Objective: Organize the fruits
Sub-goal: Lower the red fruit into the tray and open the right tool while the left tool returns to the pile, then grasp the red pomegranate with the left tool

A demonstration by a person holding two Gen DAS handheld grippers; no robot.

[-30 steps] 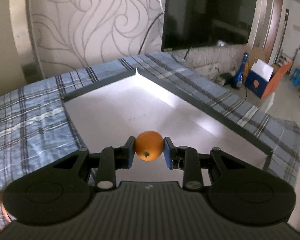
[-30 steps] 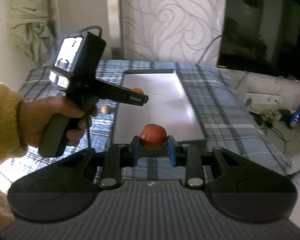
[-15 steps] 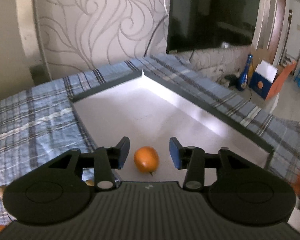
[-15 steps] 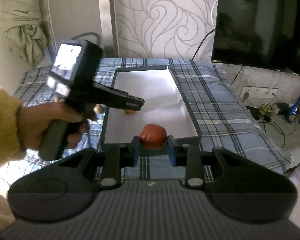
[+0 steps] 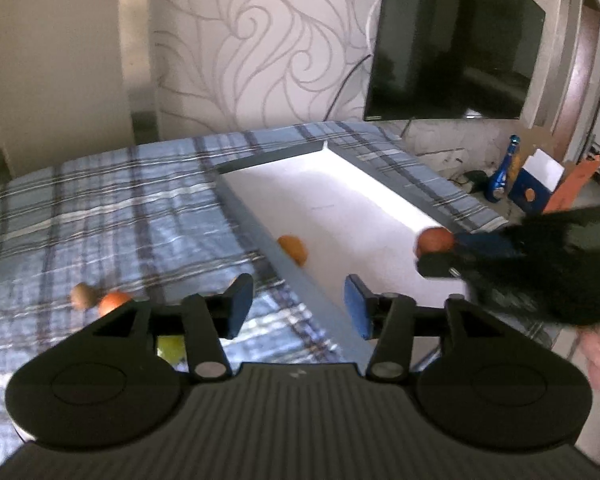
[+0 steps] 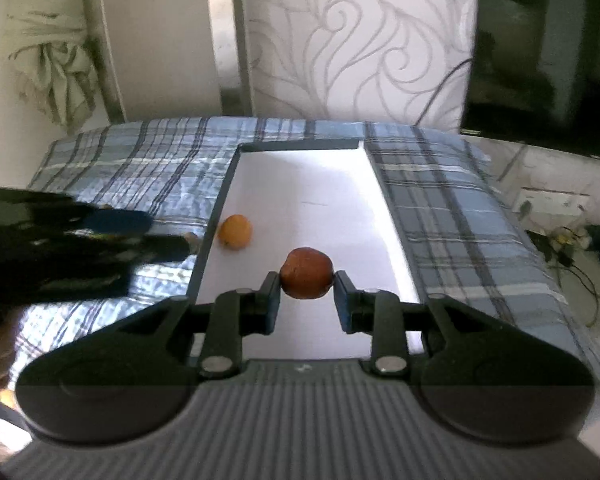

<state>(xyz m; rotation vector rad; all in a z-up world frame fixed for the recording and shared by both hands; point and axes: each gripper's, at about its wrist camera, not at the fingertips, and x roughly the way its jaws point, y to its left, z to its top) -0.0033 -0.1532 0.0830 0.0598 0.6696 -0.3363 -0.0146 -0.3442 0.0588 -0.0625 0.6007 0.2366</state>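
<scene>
Left gripper (image 5: 298, 304), seen from its own wrist camera, stands with jaws spread wide and nothing between them, above the near left wall of the tray (image 5: 300, 280) where it meets the plaid cloth (image 5: 100, 216). On the cloth at far left lie a small brown fruit (image 5: 81, 295) and, touching or just beside it, an orange-red fruit (image 5: 114, 302); a yellow-green fruit (image 5: 171, 349) shows partly hidden behind the left finger. Inside the white tray, close against its left wall, rests the orange (image 5: 293, 250). Farther right, the right gripper (image 5: 440, 250) enters blurred over the tray's near right part, carrying a reddish-brown fruit (image 5: 436, 240) at its tip.

Right wrist view: the left gripper (image 6: 132, 232) appears as a dark blur over the cloth (image 6: 140, 160) at left, its tip just outside the tray's left wall (image 6: 216, 220). The orange (image 6: 236, 231) lies on the tray floor beside that wall. At centre, the right gripper (image 6: 307, 292) is closed on the reddish-brown fruit (image 6: 306, 273), both pads touching its sides, above the near half of the tray. Behind the table stand a swirl-patterned wall (image 6: 360, 40) and, at right, a dark television (image 6: 548, 52).
</scene>
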